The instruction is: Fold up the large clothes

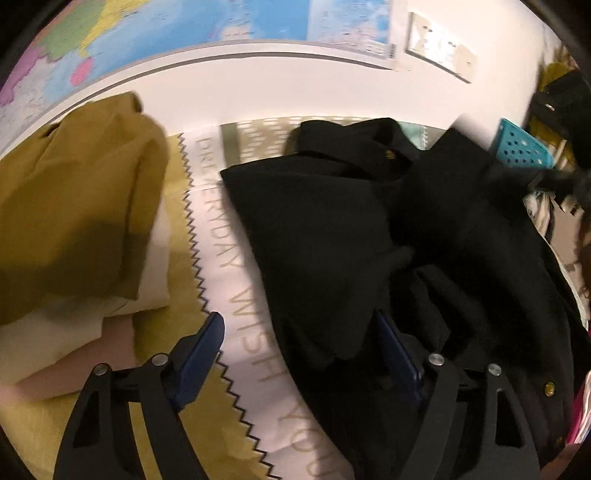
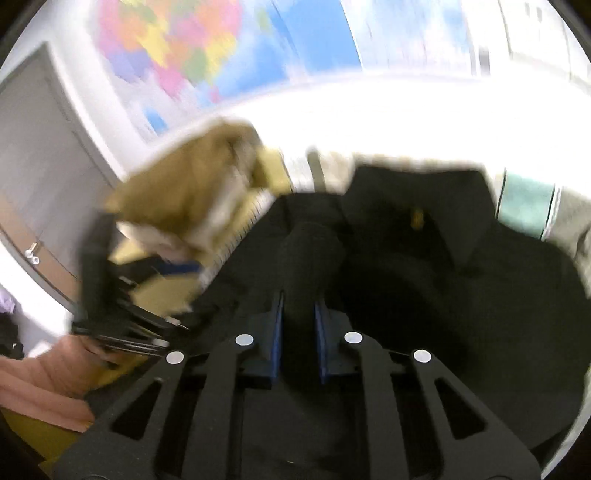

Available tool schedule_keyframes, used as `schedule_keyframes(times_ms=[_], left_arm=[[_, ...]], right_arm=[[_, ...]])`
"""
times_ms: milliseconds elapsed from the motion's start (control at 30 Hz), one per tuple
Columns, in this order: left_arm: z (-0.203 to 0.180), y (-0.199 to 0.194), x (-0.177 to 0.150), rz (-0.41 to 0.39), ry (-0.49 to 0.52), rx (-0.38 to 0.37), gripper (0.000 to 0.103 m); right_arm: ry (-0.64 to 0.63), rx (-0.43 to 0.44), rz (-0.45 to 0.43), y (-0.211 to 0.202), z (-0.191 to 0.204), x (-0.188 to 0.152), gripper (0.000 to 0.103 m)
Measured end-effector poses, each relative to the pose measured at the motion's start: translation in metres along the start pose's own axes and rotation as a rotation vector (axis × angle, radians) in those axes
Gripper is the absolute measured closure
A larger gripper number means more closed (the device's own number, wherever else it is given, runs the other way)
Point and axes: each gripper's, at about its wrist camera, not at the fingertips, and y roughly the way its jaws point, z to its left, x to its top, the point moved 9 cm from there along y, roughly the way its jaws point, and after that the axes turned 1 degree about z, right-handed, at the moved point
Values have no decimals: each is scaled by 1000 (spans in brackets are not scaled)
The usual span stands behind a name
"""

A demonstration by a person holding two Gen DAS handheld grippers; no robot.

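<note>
The right gripper (image 2: pixel 298 317) has its blue pads pinched on a fold of the black coat (image 2: pixel 424 266), pointing downward into it. The left gripper (image 1: pixel 299 343) stands wide apart, holding nothing; one finger hovers over the lettered bedspread (image 1: pixel 236 266), the other lies against the coat's edge. The coat is heaped on the bed, beside a folded mustard garment (image 1: pixel 77 206). A wall map (image 1: pixel 155 33) hangs behind. The right wrist view is blurred.
</note>
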Motion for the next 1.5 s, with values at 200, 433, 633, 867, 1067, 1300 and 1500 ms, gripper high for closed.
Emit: schedule_keyframes(times_ms=[200,433,633,867,1067,1300,1500], left_arm=[[10,4,-9,26,-35,13,24],[-2,-15,2,-34,44,85,24],[-49,-48,20,-121,174,16,24],[-164,-43,9,-75,390,-228,24],[-256,-17,-18,61,508,-412,26],[-295,-51,-76,101,666,-662,29],[-245,-59,-63,36,540,-568,26]], right_arm=[[-82,-66,-228,-113,0,8,88],[-106,-158,-106,-143,-15,-98,81],[108,-196,48,-140,-51,-187,52],[261,-101,-142,-186,-51,-179,24],[317,-75,-148,-178,-47,-168,19],[522,31,-128,-173,-57,-192,11],[433,-22,-84,-169,-43,-184,11]])
